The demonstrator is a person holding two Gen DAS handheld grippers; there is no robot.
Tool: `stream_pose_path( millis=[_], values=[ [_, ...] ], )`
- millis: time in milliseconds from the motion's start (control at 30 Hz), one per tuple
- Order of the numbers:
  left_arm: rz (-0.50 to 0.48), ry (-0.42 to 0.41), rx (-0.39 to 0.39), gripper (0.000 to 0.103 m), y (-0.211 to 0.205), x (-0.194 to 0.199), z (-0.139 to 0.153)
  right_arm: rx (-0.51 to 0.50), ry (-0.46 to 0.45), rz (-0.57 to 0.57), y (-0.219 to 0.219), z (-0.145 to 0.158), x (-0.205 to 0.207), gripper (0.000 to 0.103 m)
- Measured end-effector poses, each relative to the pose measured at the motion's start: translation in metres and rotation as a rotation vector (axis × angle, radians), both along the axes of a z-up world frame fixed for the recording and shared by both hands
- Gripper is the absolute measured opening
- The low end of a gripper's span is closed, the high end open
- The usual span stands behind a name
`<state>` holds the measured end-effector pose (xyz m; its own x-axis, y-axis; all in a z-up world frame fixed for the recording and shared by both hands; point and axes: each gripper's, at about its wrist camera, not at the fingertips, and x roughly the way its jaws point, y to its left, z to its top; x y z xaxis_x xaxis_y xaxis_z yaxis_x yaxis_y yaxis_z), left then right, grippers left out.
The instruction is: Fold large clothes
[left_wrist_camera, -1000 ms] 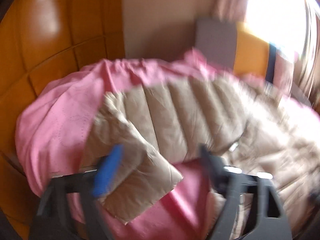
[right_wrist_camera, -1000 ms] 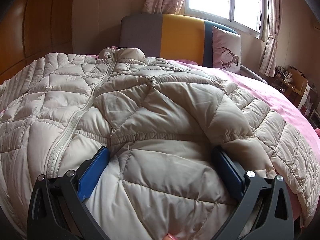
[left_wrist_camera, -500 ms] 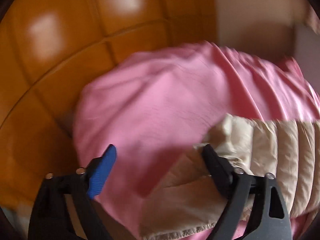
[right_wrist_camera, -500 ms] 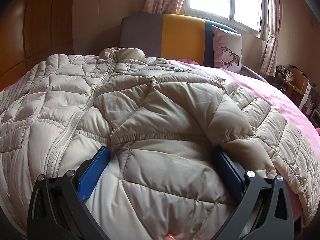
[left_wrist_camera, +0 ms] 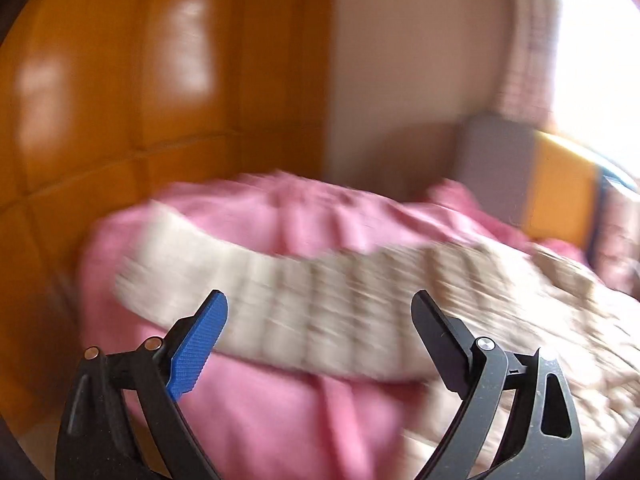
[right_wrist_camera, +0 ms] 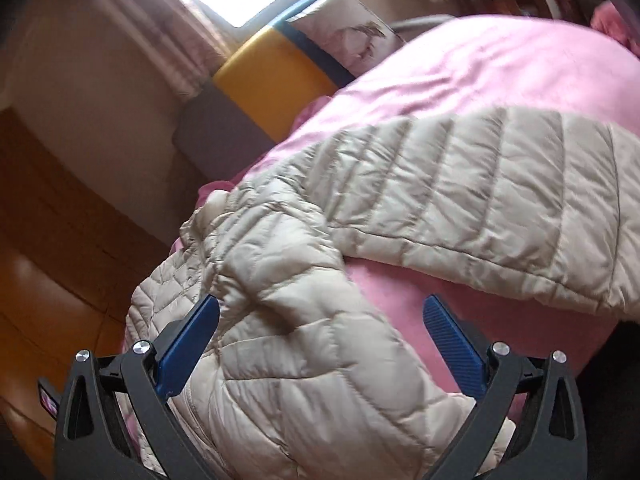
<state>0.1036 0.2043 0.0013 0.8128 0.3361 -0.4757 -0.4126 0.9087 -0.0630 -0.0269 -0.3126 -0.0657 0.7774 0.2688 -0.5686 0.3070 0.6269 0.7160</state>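
Jacket (right_wrist_camera: 320, 360), beige and quilted, spread over a pink bedspread (right_wrist_camera: 500, 68) on the bed.

Left wrist view, heavily blurred. At far left, an orange-brown wooden wardrobe (left_wrist_camera: 120, 100) with glossy panels. Next to it, a plain beige wall (left_wrist_camera: 400, 60). Below, a sleeve (left_wrist_camera: 280, 304) of the jacket stretched sideways across the pink cover, cuff end at left, joining the jacket body at right. Left gripper (left_wrist_camera: 320, 316) near the lens, jaws opening, fingers wide apart, nothing between the pads; sleeve beyond the tips, contact not discernible through the blur. At far right, a grey and yellow headboard (left_wrist_camera: 560, 188) under a bright window (left_wrist_camera: 600, 60).

Right wrist view, tilted. At left, the same wooden panels, then curtain (right_wrist_camera: 140, 28) and window up top. Headboard in grey, yellow and blue at centre, with a printed pillow (right_wrist_camera: 352, 36) leaning against it. Right gripper (right_wrist_camera: 320, 324) low in the frame, blue fingers (right_wrist_camera: 188, 348) spread wide, puffy jacket fabric bulging between them; left pad right against the fabric, right pad clear of it over pink cover. To the right, the other sleeve (right_wrist_camera: 480, 204) lying flat across the bedspread, reaching the right edge.
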Motion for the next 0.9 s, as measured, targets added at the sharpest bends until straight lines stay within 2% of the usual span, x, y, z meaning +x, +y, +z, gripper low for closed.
stream_pose_path(
  millis=[33,100,167,233,300,333,367,400,467,500,533,567,767,833,867,900],
  values=[
    [-0.087,0.007,-0.034,0.092,-0.020,0.002,-0.006,0.045,0.020,-0.030,-0.009,-0.008,0.002,0.097],
    [-0.181,0.048,-0.051,0.092,-0.047,0.007,-0.017,0.149,0.045,-0.105,-0.029,-0.026,0.007,0.087],
    [-0.267,0.091,-0.050,0.092,-0.074,0.011,-0.031,0.208,0.009,-0.165,-0.046,-0.030,0.010,0.086],
    [-0.337,0.145,-0.027,0.092,-0.092,0.020,-0.047,0.195,-0.001,-0.195,-0.055,-0.026,0.020,0.086],
    [-0.349,0.207,0.009,0.092,-0.106,0.022,-0.064,0.161,-0.004,-0.204,-0.061,-0.021,0.034,0.086],
    [-0.363,0.250,0.010,0.092,-0.108,0.027,-0.072,0.117,-0.001,-0.202,-0.064,-0.015,0.041,0.076],
    [-0.363,0.270,0.008,0.092,-0.109,0.027,-0.077,0.078,0.018,-0.199,-0.071,-0.010,0.047,0.051],
    [-0.355,0.272,0.003,0.092,-0.107,0.027,-0.082,0.068,0.026,-0.194,-0.072,-0.006,0.052,0.046],
    [-0.353,0.254,-0.011,0.095,-0.104,0.023,-0.085,0.077,0.002,-0.179,-0.084,0.001,0.064,0.046],
    [-0.353,0.252,-0.010,0.095,-0.102,0.022,-0.086,0.043,0.025,-0.176,-0.090,0.003,0.073,0.041],
    [-0.354,0.252,-0.005,0.097,-0.102,0.021,-0.087,0.009,0.033,-0.175,-0.097,0.003,0.081,0.031],
    [-0.351,0.255,-0.002,0.097,-0.099,0.021,-0.089,-0.049,0.035,-0.177,-0.105,0.007,0.089,0.011],
    [-0.349,0.257,-0.040,0.098,-0.106,0.017,-0.088,-0.358,-0.109,-0.229,-0.157,0.055,0.121,0.008],
    [-0.353,0.261,-0.038,0.099,-0.107,0.018,-0.089,-0.414,-0.080,-0.238,-0.168,0.047,0.138,0.008],
    [-0.355,0.267,-0.026,0.099,-0.107,0.019,-0.090,-0.417,-0.030,-0.245,-0.176,0.033,0.149,0.009],
    [-0.357,0.270,-0.019,0.099,-0.107,0.020,-0.090,-0.397,0.025,-0.251,-0.183,0.017,0.157,0.013]
  ],
)
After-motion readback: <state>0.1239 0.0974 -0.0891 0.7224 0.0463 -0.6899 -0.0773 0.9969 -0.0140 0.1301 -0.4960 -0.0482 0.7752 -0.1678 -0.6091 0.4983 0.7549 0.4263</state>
